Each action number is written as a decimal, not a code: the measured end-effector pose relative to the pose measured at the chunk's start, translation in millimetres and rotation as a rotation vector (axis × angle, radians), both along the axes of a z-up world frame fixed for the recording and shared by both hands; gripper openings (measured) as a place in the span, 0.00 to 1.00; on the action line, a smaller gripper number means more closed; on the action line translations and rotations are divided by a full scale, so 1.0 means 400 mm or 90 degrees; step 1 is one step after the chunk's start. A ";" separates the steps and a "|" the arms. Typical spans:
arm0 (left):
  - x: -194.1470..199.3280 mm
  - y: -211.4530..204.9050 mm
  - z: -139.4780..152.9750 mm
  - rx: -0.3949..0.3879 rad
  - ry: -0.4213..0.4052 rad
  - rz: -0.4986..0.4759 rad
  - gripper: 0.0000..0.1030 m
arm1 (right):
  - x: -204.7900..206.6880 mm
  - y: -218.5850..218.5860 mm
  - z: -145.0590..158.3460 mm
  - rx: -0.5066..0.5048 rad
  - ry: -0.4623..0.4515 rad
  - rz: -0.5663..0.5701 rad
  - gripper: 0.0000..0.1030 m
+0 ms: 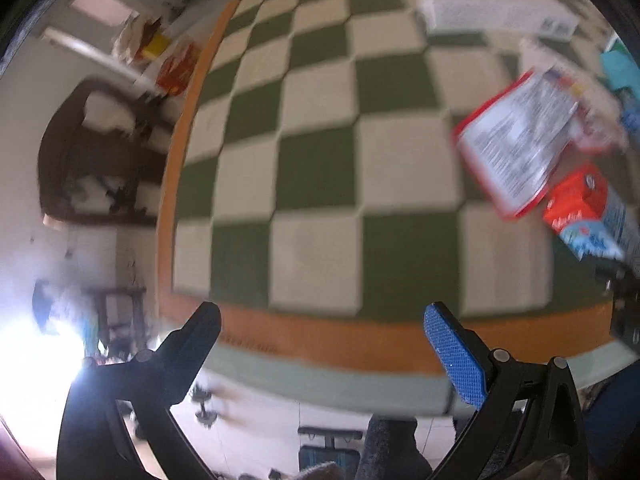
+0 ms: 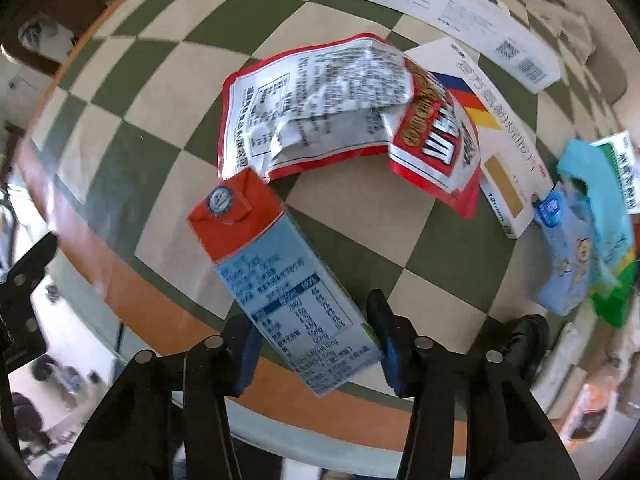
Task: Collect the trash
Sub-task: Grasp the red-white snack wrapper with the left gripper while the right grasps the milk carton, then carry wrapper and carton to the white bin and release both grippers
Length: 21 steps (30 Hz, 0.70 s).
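My right gripper [image 2: 314, 334] is shut on a red-topped blue milk carton [image 2: 276, 272], holding it by its lower end above the checkered table near the front edge. The carton also shows at the right edge of the left wrist view [image 1: 584, 216]. Behind it lies a torn red and silver snack bag [image 2: 344, 108], also in the left wrist view [image 1: 516, 144]. My left gripper [image 1: 320, 320] is open and empty over the table's front edge, left of the trash.
A green and cream checkered cloth [image 1: 320, 140] with an orange border covers the table. White medicine boxes [image 2: 508, 140], a long white box [image 2: 448, 12], a light blue pouch [image 2: 568, 256] and a teal and green packet [image 2: 604, 208] lie to the right. A dark chair [image 1: 92, 152] stands beyond the left edge.
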<state>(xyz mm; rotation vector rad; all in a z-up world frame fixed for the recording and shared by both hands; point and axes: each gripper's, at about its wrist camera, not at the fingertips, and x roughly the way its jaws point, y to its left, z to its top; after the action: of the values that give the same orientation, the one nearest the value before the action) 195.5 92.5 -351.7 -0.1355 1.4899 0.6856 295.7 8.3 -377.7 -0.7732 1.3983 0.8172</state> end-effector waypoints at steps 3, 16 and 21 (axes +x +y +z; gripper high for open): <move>0.112 -0.020 0.023 -0.031 -0.037 -0.069 1.00 | 0.073 -0.075 0.041 0.046 0.049 -0.096 0.45; 0.443 -0.133 -0.137 -0.129 0.091 -0.400 0.73 | 0.339 -0.268 0.074 0.058 0.010 -0.275 0.44; 0.439 -0.116 -0.098 -0.174 0.070 -0.387 0.35 | 0.356 -0.282 0.059 0.072 0.026 -0.293 0.43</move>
<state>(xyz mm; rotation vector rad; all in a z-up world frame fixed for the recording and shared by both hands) 371.2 46.3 -391.0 0.1481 1.6157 -0.0012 438.0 -104.4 -354.3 -0.3272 1.4768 0.5466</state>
